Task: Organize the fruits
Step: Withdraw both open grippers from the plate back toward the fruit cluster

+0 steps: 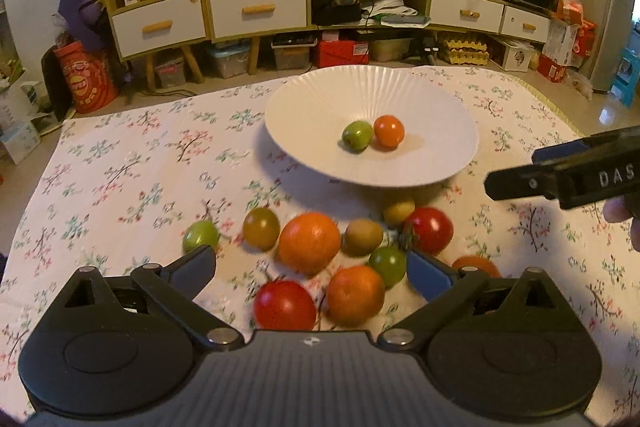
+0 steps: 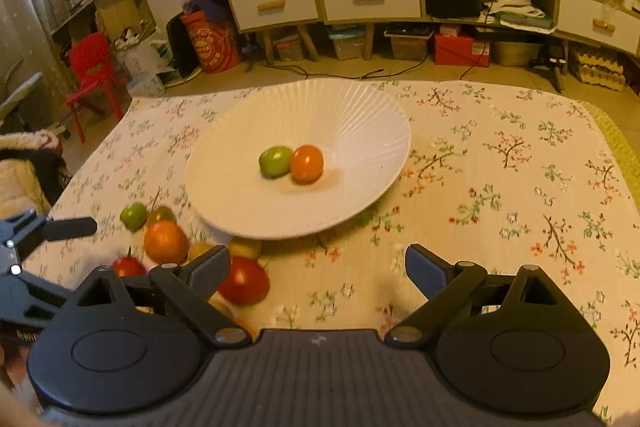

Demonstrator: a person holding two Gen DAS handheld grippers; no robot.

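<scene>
Both the left tongs (image 1: 311,269) and right tongs (image 2: 318,267) gape wide, holding nothing. A green fruit (image 1: 357,135) touches an orange fruit (image 1: 389,131) in the white ribbed bowl (image 1: 320,99).

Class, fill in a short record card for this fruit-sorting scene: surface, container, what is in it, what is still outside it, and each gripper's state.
surface: table with floral cloth
container: white ribbed bowl
in bowl: green fruit touching orange fruit
outside bowl: loose pile on the cloth, including large orange and red tomato
left gripper: open, empty, above the pile
right gripper: open, empty, over bare cloth
</scene>
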